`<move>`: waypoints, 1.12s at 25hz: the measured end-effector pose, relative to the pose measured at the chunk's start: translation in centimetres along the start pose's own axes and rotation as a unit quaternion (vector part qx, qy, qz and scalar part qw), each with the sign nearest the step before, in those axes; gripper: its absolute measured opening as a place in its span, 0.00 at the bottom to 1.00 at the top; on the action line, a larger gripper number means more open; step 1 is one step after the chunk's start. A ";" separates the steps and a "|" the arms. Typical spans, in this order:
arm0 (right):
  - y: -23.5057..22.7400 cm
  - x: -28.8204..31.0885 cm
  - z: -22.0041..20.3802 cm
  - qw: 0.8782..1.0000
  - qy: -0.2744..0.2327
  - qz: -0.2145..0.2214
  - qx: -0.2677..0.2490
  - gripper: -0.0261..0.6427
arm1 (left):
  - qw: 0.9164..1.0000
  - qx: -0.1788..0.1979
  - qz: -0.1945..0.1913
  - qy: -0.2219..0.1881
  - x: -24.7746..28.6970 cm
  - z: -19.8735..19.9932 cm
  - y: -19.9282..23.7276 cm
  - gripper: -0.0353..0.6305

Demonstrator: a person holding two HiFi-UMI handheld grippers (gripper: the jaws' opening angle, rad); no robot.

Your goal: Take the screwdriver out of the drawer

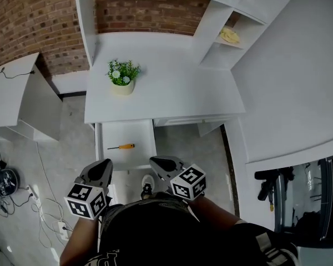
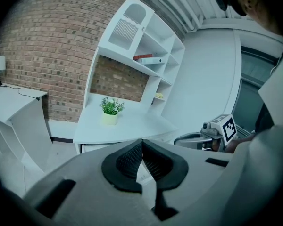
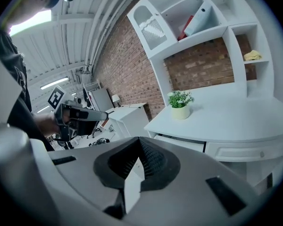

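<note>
Screwdriver [image 1: 122, 146] lies in open drawer [image 1: 146, 143] — alone.

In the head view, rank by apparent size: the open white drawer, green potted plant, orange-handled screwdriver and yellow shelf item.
1. open white drawer
2. green potted plant
3. orange-handled screwdriver and yellow shelf item: not ranked, since the screwdriver is longer but much thinner.

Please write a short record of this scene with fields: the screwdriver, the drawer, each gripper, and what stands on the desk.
screwdriver: orange handle, lying flat in the drawer, nothing touches it
drawer: pulled open, under the desk's front edge
left gripper: shut, empty, short of the drawer
right gripper: shut, empty, short of the drawer
desk: white, one potted plant on it
</note>
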State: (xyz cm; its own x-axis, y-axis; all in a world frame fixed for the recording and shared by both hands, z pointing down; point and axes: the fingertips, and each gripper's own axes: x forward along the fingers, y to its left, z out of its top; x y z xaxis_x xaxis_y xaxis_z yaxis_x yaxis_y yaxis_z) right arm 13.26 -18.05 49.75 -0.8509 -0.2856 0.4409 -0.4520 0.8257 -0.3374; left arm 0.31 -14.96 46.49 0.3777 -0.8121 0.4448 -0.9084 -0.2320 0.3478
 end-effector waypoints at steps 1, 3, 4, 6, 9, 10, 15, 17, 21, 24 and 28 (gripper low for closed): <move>-0.6 0.2 0.3 1.000 0.002 0.005 -0.004 0.05 | 1.000 -0.001 0.006 0.000 0.5 0.3 0.2 0.08; -1.8 0.6 0.7 1.000 0.008 0.013 -0.012 0.05 | 1.000 -0.004 0.018 0.000 1.2 0.6 0.5 0.08; -2.3 0.9 0.9 1.000 0.012 0.016 -0.016 0.05 | 1.000 -0.006 0.024 0.000 1.5 0.8 0.7 0.08; -3.3 1.6 1.1 0.999 0.019 0.025 -0.023 0.05 | 0.999 -0.009 0.034 -0.001 2.1 1.1 1.0 0.08; -4.5 2.7 1.0 0.998 0.034 0.040 -0.043 0.05 | 0.999 -0.013 0.050 -0.006 2.8 1.5 1.4 0.08; -4.8 3.2 0.8 0.997 0.041 0.044 -0.051 0.05 | 0.998 -0.016 0.055 -0.006 2.9 1.4 1.6 0.08; -5.6 5.6 -0.5 0.992 0.076 0.052 -0.083 0.05 | 0.996 -0.042 0.075 0.008 2.0 -0.3 3.4 0.08; -5.7 6.7 -1.0 0.991 0.086 0.052 -0.091 0.05 | 0.995 -0.052 0.082 0.011 1.8 -0.8 4.5 0.08; -5.4 9.0 -1.8 0.988 0.104 0.048 -0.103 0.05 | 0.996 -0.053 0.072 0.017 2.0 -0.9 6.5 0.08; -5.2 10.3 -1.9 0.988 0.112 0.036 -0.098 0.05 | 0.997 -0.042 0.054 0.022 2.5 0.1 8.0 0.08; -4.7 12.1 -1.6 0.989 0.116 0.013 -0.091 0.05 | 0.998 -0.027 0.034 0.038 2.8 1.2 10.6 0.08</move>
State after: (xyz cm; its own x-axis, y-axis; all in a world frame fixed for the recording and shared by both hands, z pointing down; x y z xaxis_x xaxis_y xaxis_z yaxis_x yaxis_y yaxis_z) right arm 5.50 -24.63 58.03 -0.7677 -0.1606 0.6203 -0.3566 0.9114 -0.2053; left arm -8.47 -20.33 50.43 0.3291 -0.7818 0.5296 -0.9223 -0.1459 0.3578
